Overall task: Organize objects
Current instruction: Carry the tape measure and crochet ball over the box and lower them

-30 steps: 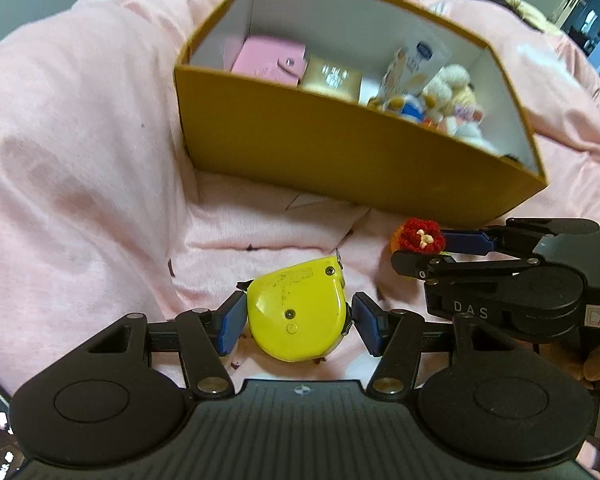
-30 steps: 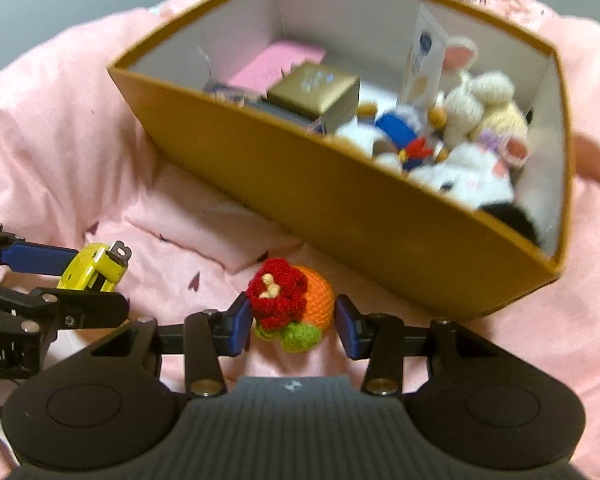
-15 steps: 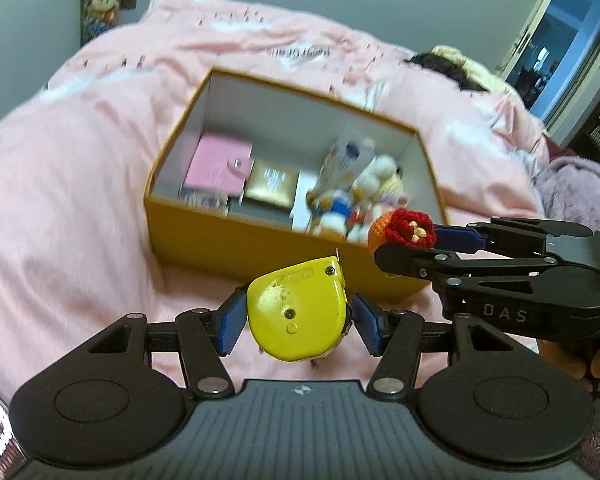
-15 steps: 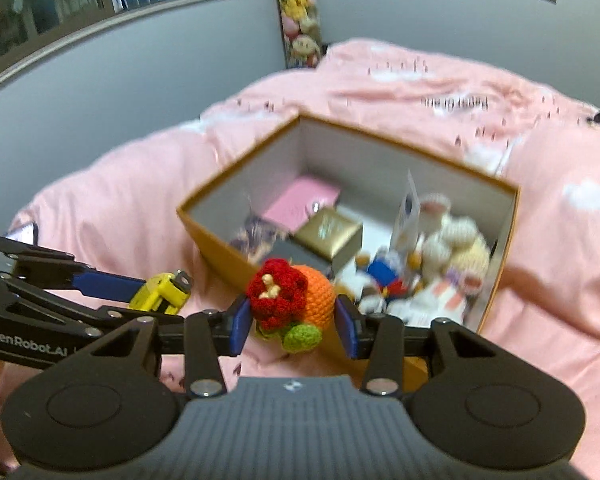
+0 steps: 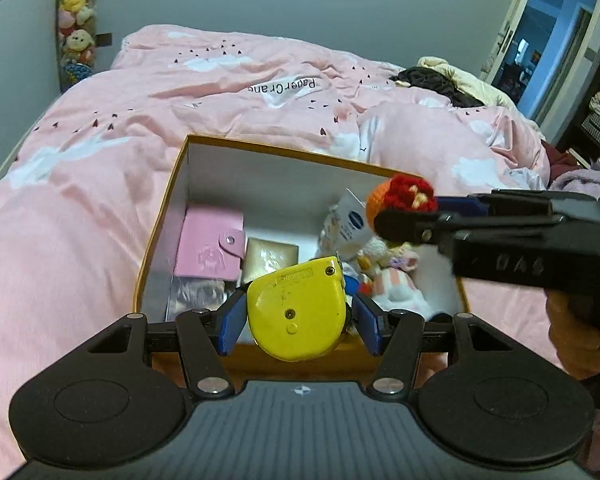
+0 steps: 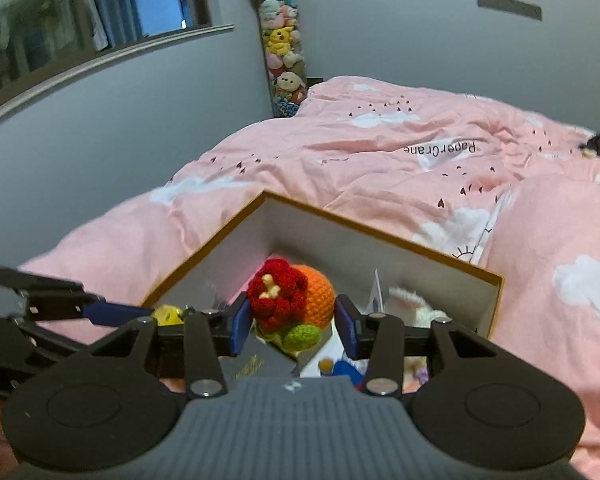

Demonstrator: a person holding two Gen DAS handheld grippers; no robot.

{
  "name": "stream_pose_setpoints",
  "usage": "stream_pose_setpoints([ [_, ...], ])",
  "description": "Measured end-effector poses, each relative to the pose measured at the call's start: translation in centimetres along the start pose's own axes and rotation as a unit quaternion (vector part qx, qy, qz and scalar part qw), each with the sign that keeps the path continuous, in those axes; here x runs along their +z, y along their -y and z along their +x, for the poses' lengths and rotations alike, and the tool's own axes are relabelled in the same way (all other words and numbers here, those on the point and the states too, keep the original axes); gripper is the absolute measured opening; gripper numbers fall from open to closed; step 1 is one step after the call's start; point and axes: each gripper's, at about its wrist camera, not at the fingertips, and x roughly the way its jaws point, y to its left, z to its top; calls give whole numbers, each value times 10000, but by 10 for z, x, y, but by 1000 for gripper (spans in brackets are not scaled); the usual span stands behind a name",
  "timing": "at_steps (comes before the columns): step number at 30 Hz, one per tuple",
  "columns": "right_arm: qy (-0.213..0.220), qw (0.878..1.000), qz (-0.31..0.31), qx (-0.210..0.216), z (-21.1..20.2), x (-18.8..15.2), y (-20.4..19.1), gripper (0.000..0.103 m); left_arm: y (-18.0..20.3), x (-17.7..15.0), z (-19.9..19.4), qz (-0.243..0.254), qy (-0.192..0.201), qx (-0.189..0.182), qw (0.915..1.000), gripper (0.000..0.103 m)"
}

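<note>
My left gripper (image 5: 298, 322) is shut on a yellow tape measure (image 5: 298, 314), held in the air above the near wall of the open orange box (image 5: 160, 216). My right gripper (image 6: 294, 322) is shut on a crocheted orange ball with a red flower (image 6: 290, 300) and hangs over the same box (image 6: 340, 224). In the left wrist view the right gripper (image 5: 404, 220) reaches in from the right with the crocheted toy (image 5: 400, 198). The left gripper's finger (image 6: 112, 314) and a bit of the tape measure (image 6: 168, 314) show at the left of the right wrist view.
The box lies on a pink duvet (image 5: 80, 184) and holds a pink wallet (image 5: 210, 248), a gold box (image 5: 270, 256) and several plush toys (image 5: 392, 276). A column of plush toys (image 6: 282, 48) stands against the grey wall. A doorway (image 5: 548, 52) opens at the far right.
Both grippers have risen off the duvet with their objects and moved forward, from in front of the box's near wall to above the box. The grips are unchanged.
</note>
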Motion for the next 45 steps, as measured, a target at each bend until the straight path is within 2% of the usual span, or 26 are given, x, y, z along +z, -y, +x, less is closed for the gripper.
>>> stream_pose_setpoints([
  [5, -10, 9969, 732, 287, 25, 19, 33, 47, -12, 22, 36, 183, -281, 40, 9994, 67],
  [8, -43, 9948, 950, 362, 43, 28, 47, 47, -12, 33, 57, 351, -415, 95, 9985, 67],
  [16, -106, 9947, 969, 321, 78, 35, 62, 46, -3, 61, 116, 848, -627, 358, 9938, 67],
  [22, -181, 9931, 1135, 244, 91, 31, 81, 46, -5, 71, 152, 1031, -786, 241, 9913, 67],
  [27, -229, 9877, 1512, 323, 98, 29, 99, 47, -5, 74, 174, 1254, -959, 311, 9870, 67],
  [35, -244, 9869, 1576, 233, 105, 25, 105, 47, -1, 73, 203, 1443, -1223, 469, 9808, 67],
  [42, -332, 9873, 1546, 120, 107, 24, 105, 47, -7, 71, 210, 1244, -1240, 314, 9840, 68],
  [45, -350, 9874, 1541, 112, 107, 25, 105, 47, -5, 72, 203, 1321, -1065, 336, 9849, 68],
])
